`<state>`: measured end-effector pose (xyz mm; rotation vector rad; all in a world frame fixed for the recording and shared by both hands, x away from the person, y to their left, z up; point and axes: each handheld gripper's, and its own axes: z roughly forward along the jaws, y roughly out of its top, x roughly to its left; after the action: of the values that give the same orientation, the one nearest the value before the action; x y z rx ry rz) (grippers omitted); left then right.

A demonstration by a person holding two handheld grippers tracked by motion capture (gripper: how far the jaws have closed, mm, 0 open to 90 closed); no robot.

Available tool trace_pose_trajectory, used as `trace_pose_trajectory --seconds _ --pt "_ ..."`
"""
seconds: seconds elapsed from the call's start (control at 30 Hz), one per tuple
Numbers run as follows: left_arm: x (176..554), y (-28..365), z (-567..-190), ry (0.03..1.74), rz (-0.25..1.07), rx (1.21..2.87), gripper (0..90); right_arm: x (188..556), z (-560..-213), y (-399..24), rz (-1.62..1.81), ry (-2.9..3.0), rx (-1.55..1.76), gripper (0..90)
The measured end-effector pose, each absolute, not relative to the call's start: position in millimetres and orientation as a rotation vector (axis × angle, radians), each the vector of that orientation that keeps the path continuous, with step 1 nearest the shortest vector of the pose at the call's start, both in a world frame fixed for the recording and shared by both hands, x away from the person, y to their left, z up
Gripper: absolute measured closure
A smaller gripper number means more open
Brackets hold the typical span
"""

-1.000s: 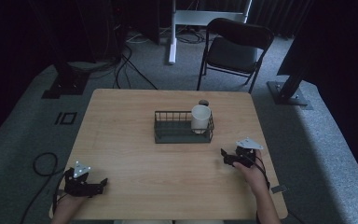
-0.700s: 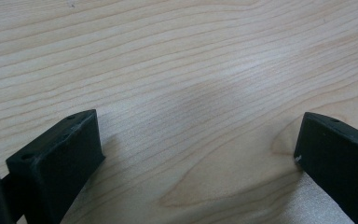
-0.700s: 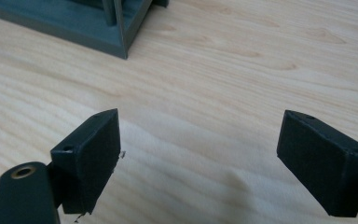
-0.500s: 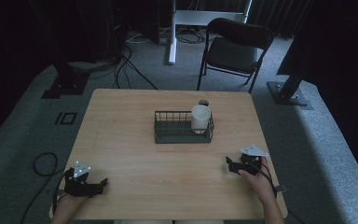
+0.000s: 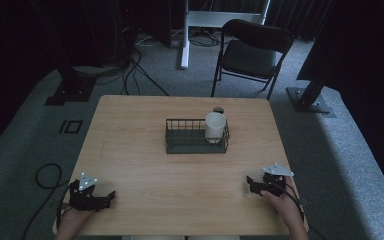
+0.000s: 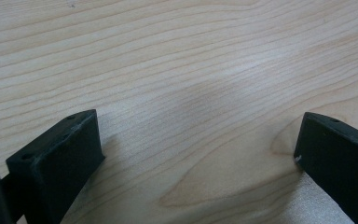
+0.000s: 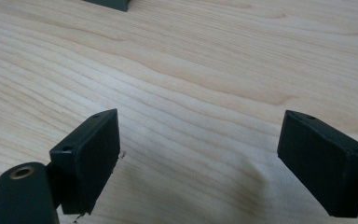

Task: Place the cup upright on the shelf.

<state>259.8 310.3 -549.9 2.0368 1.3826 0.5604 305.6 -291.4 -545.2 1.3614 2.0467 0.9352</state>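
Mug [image 5: 215,127] stands upright at the right end of the wire basket [image 5: 172,135], mid-surface [image 5: 140,165]; something small and dark, perhaps a lid, lies behind. Left tongs [image 5: 111,195] and right tongs [image 5: 250,182] rest near the front edge, jaws spread, empty.

Pale, matt wood-grain table [image 5: 145,135], smooth. Black wire basket [image 5: 196,136] of thin metal holding a smooth white mug [image 5: 214,127]. Matt black plastic-looking pads [image 7: 86,158] on right gripper [image 7: 200,161].
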Motion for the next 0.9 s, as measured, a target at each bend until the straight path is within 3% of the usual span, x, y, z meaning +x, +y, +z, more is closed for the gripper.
trace_pose_trajectory --seconds 0.9 --pt "259.8 310.4 -549.9 1.382 0.56 2.036 0.9 298.5 -552.5 -298.4 0.865 1.987 1.547 12.5"
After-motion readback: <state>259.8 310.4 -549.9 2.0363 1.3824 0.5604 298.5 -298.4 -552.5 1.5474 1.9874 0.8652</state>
